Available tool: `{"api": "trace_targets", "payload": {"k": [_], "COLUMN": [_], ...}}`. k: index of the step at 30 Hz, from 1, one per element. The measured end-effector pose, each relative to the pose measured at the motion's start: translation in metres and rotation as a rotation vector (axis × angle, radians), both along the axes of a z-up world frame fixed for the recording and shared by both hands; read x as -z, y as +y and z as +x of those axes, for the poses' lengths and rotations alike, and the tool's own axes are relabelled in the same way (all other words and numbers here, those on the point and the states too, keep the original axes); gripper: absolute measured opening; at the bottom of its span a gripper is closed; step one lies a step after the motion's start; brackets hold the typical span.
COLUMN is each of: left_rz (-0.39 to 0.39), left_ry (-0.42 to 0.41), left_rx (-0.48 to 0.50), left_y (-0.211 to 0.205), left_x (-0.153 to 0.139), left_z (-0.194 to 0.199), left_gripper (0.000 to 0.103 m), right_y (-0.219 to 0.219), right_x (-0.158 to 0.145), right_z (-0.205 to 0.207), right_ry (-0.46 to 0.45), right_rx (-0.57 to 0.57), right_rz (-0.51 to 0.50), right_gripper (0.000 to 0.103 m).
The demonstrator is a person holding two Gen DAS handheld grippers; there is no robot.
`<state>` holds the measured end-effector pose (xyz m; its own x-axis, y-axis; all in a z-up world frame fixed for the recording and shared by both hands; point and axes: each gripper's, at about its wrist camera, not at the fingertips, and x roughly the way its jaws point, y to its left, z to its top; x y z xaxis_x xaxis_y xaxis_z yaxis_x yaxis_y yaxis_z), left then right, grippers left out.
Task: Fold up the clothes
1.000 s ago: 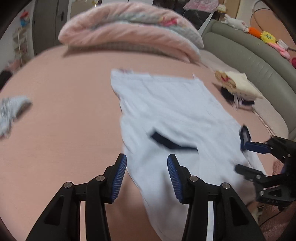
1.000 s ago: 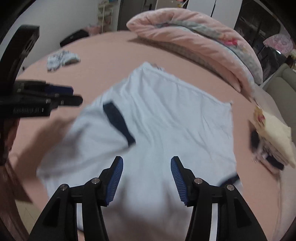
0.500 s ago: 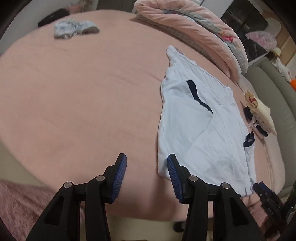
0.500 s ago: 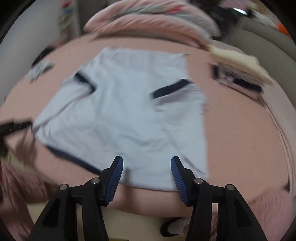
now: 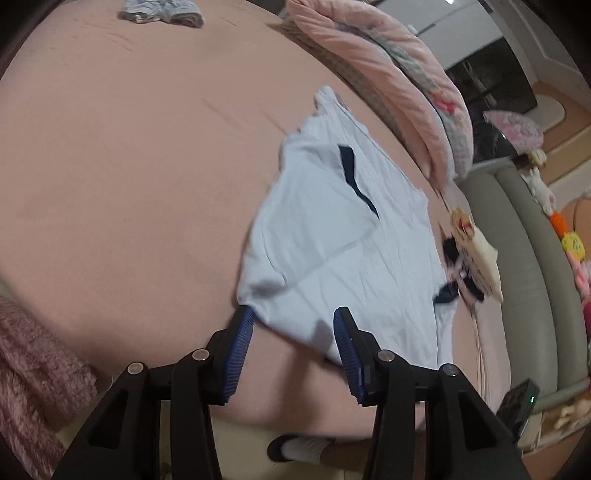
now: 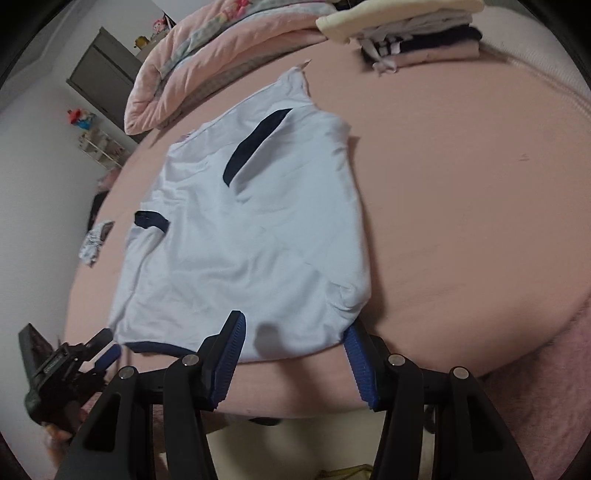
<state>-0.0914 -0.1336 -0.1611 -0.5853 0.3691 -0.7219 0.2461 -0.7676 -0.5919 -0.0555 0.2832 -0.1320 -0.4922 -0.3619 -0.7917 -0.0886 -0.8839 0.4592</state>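
Observation:
A pale blue T-shirt [image 5: 332, 240] [image 6: 258, 221] with navy trim lies flat on the pink bed [image 5: 129, 166], both sleeves folded inward. My left gripper [image 5: 293, 332] hovers open over the shirt's near left corner, and the cloth edge shows between its blue pads without being pinched. At the near right corner my right gripper [image 6: 293, 343] is open too, its jaws straddling the near edge. In the right wrist view the left gripper [image 6: 88, 354] appears low at the left, just off the shirt's navy-edged corner.
A stack of folded clothes [image 6: 417, 40] [image 5: 476, 251] sits beyond the shirt's right side. A rolled pink quilt [image 5: 388, 74] lies at the far end, a small grey garment [image 5: 162, 11] far left. A grey sofa [image 5: 524, 258] borders the bed; a socked foot [image 5: 299, 448] stands below its edge.
Both grippers have rolled and drawn back from over the shirt's middle to its near edge, one at each corner. Their jaws stand as wide as before. The shirt has not moved.

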Motion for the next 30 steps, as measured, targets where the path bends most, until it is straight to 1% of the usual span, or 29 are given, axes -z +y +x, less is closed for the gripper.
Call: {"api": "trace_targets", "payload": {"k": [3,5,8,9,10,11,12,13,14,15,16,17,20,21,22,23,24,25,27,29,30], "left_rz": [0.005,-0.009,-0.027,-0.037,-0.030,-0.015,-0.007,-0.001,0.005,0.003,0.000,-0.001,0.006,-0.005,-0.035,-0.048,-0.054,-0.060,-0.055,-0.079,-0.102], "left_ry": [-0.011,-0.015,0.008,0.017,0.038,0.054,0.063,0.071,0.080,0.081,0.079,0.080,0.074,0.067,0.062,0.059,0.057,0.055,0.063,0.093,0.109], "left_rx": [-0.025,-0.033,-0.005,0.004,0.012,0.024,0.024,0.019,0.015,0.009,0.004,-0.006,-0.033,-0.053,-0.081,-0.093,-0.101,-0.108,-0.128,-0.121,-0.102], "left_y": [0.000,0.003,0.011,0.013,0.012,0.012,0.012,0.013,0.013,0.013,0.014,0.015,0.012,0.009,0.005,0.002,0.000,-0.003,-0.002,0.005,0.010], "left_x": [0.004,0.002,0.001,0.002,0.003,0.005,0.007,0.008,0.010,0.011,0.013,0.013,0.011,0.008,0.005,0.005,0.006,0.007,0.012,0.012,0.011], "left_z": [-0.008,-0.004,0.004,0.003,0.003,0.000,-0.002,-0.002,-0.003,-0.003,-0.004,-0.004,-0.003,-0.001,0.003,0.004,0.005,0.006,0.004,-0.002,-0.006], "left_gripper": [0.041,0.041,0.041,0.038,0.030,0.028,0.025,0.025,0.025,0.025,0.025,0.025,0.025,0.025,0.025,0.025,0.025,0.026,0.026,0.034,0.035], "right_y": [0.004,0.003,-0.005,-0.008,-0.008,-0.006,-0.003,0.001,0.007,0.013,0.017,0.019,0.017,0.015,0.012,0.011,0.009,0.007,0.001,-0.004,-0.007], "right_x": [0.001,0.002,-0.002,-0.002,-0.001,0.000,0.000,0.001,0.002,0.004,0.006,0.009,0.008,0.007,0.006,0.006,0.005,0.006,0.007,0.009,0.009], "right_z": [-0.004,-0.007,-0.006,-0.004,-0.003,-0.003,-0.005,-0.007,-0.008,-0.009,-0.011,-0.013,-0.015,-0.015,-0.015,-0.015,-0.015,-0.015,-0.018,-0.021,-0.022], "right_ry": [0.027,0.030,0.043,0.046,0.045,0.045,0.045,0.046,0.047,0.049,0.045,0.037,0.044,0.049,0.055,0.058,0.060,0.062,0.069,0.076,0.079], "right_rx": [0.052,0.061,0.029,0.011,0.004,0.005,0.018,0.035,0.060,0.089,0.102,0.104,0.084,0.070,0.052,0.034,0.018,0.009,0.005,0.000,-0.002], "right_rz": [0.008,0.023,0.068,0.070,0.069,0.066,0.055,0.041,0.028,0.015,-0.008,-0.037,-0.028,-0.024,-0.023,-0.037,-0.061,-0.061,-0.028,0.005,0.021], "right_gripper": [0.053,0.053,0.053,0.052,0.044,0.040,0.039,0.038,0.036,0.036,0.036,0.039,0.039,0.040,0.041,0.039,0.039,0.039,0.039,0.039,0.039]}}
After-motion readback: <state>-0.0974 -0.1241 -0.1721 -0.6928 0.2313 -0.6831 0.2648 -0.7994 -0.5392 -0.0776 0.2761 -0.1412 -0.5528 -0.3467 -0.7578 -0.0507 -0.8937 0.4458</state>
